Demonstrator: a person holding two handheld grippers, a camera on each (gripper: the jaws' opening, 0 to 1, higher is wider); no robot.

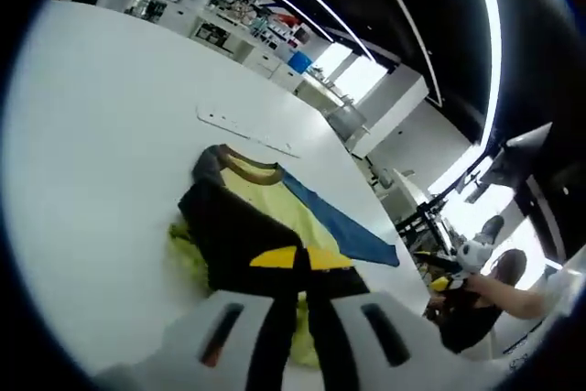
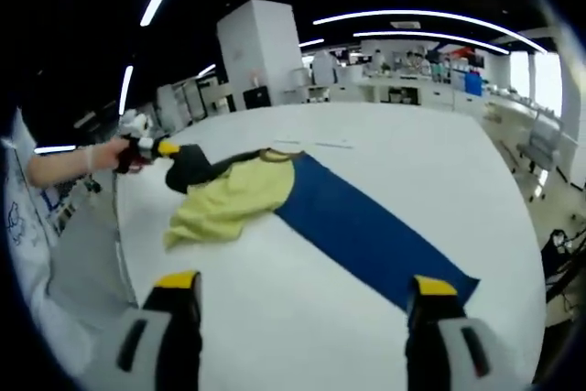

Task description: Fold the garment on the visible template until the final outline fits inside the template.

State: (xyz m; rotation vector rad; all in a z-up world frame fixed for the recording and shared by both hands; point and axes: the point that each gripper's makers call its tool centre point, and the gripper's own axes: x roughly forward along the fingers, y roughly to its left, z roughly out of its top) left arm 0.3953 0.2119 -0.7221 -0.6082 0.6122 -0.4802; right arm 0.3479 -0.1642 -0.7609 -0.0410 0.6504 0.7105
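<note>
Garment (image 2: 229, 199) beside blue template (image 2: 366, 231)

Left gripper (image 1: 301, 274) clamps garment (image 1: 245, 231) — blue template (image 1: 343, 224) beside.

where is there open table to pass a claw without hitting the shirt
Bare white table lies between the right claw and the blue template, and beyond the collar toward the white strip. Crowded where the left claw grips the garment.

the garment (image 2: 233, 194) lies on the worktop (image 2: 385, 148), partly over one end of the template (image 2: 366, 231). the left hand-held gripper (image 2: 160, 147) meets the garment's far edge.
</note>
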